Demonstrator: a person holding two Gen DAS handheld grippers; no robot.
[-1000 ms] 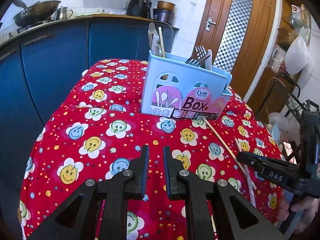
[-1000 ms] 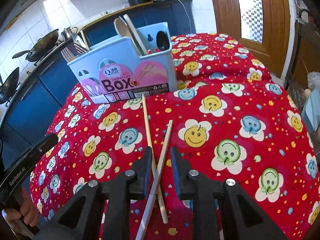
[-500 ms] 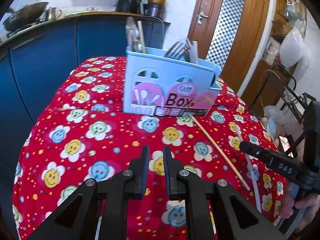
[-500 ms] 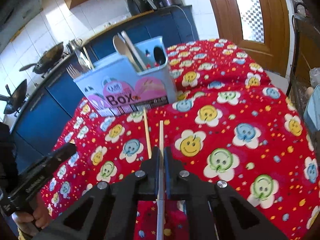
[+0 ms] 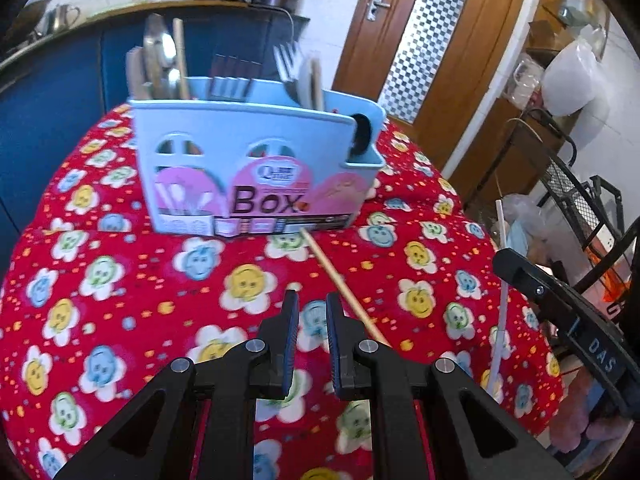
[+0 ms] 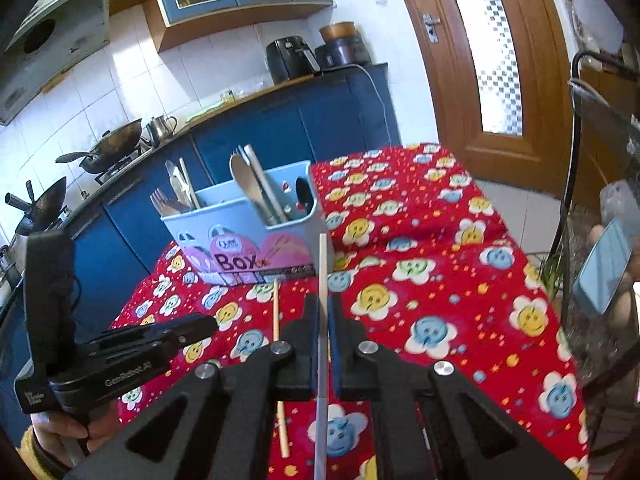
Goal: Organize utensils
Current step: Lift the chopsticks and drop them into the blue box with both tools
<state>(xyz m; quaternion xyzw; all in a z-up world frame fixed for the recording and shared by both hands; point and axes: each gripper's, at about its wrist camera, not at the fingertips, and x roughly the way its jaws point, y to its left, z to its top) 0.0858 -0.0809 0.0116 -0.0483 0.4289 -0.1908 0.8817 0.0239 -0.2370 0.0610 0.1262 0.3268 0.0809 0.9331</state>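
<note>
Nearest, the right gripper has its jaws closed on a pale slender chopstick, lifted off the red smiley-flower tablecloth and pointing far. Gripped low, its long free end could pivot or slip. The left gripper hovers with jaws narrowly parted, holding nothing. A tan wooden chopstick lies on the cloth. Farther, the crowded light-blue plastic utensil box could tip if the tip strikes its rim.
</note>
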